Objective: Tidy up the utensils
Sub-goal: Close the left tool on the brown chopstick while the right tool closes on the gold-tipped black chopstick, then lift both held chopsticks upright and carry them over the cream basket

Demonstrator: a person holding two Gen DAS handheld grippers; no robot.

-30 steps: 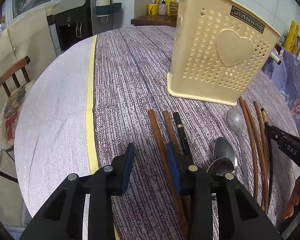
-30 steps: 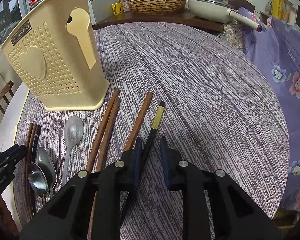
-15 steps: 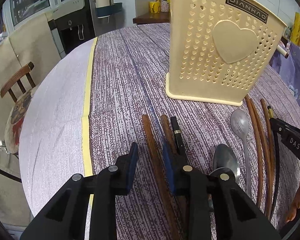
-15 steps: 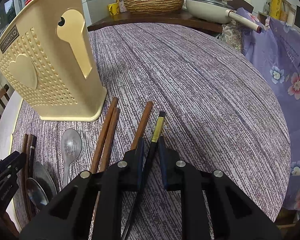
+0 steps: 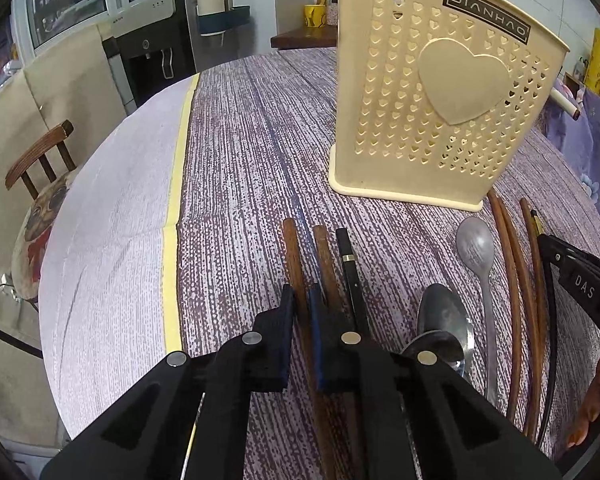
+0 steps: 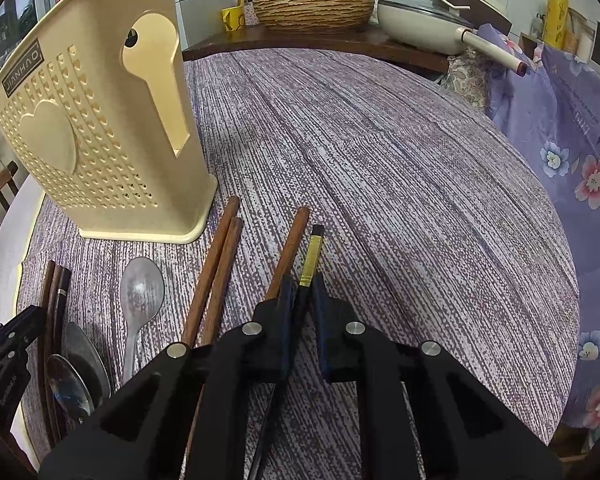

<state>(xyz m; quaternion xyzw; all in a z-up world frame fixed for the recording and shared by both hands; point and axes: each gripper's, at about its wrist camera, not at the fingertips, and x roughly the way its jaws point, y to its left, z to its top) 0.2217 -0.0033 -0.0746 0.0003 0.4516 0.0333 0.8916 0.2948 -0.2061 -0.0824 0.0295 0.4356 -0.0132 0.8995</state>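
My left gripper (image 5: 301, 306) is closing its jaws tight on the leftmost brown wooden chopstick (image 5: 291, 248), and both pads press on it. Beside that lie a second brown chopstick (image 5: 323, 252) and a black chopstick (image 5: 347, 256). In the right wrist view my right gripper (image 6: 302, 294) is closing on a black chopstick with a gold band (image 6: 313, 254), pinched between its pads. A brown chopstick (image 6: 293, 240) lies against its left finger. The cream perforated utensil holder (image 5: 440, 120) (image 6: 92, 140) stands upright behind the utensils.
A grey plastic spoon (image 5: 475, 244) and stacked metal spoons (image 5: 440, 314) lie between the two grippers. A pair of brown chopsticks (image 6: 220, 248) lies by the holder's corner. A wooden chair (image 5: 40, 152) stands left of the round table; a floral cloth (image 6: 572, 152) hangs to the right.
Both grippers have moved a little forward along the chopsticks. The left jaws went from wide apart to clamped on the leftmost brown chopstick. The right jaws narrowed onto the black one.
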